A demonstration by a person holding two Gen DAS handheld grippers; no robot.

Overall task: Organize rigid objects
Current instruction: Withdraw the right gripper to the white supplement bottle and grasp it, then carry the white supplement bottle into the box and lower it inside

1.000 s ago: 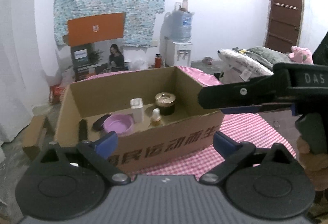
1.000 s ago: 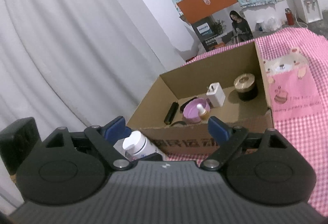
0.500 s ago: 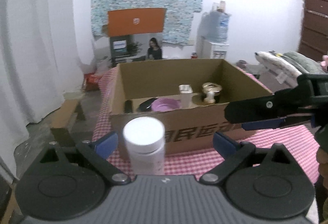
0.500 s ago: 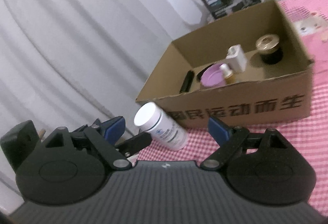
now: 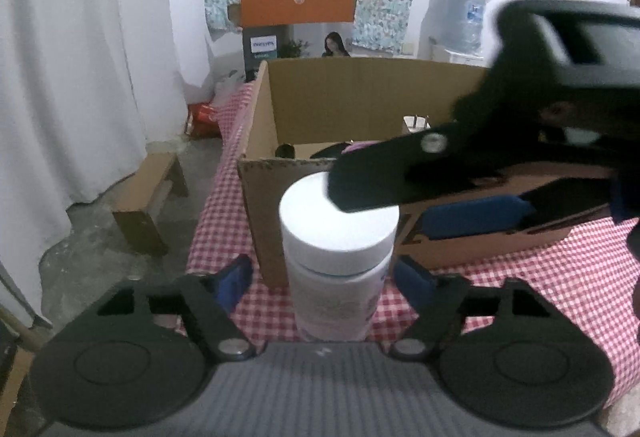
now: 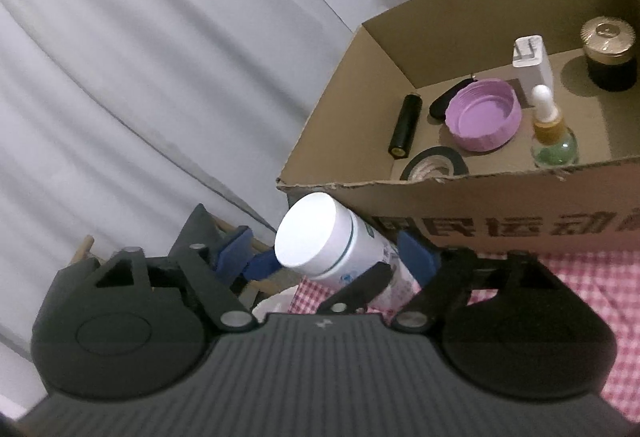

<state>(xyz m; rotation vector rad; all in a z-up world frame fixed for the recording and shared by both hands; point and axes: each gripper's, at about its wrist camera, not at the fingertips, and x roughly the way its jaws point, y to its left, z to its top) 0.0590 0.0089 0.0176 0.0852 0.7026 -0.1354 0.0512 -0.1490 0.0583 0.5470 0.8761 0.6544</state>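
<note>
- Standing upright on the checked surface, the white-capped bottle sits at the centre of your left wrist view, between the two blue fingertips of your left hand-held gripper.
- Your left hand-held gripper is spread; its pads sit on either side of the bottle body, and you cannot tell from this view whether either pad touches it.
- Your right hand-held gripper reaches in from the right of the left wrist view, with its upper black finger crossing in front of the bottle's cap.
- In the right wrist view, the bottle lies in the lower centre of the frame, between the blue fingertips of your right hand-held gripper, which is also spread.
- One blue pad of the left hand-held gripper shows just beside the cap, at its left in that frame; contact is unclear.
- The bottle stands just in front of the near left corner of the cardboard box, outside it.
- Inside the box you have a purple lid, a dropper bottle, a white charger, a gold-lidded jar, a black cylinder and a roll of black tape.
- A white curtain fills the left of the right wrist view.
</note>
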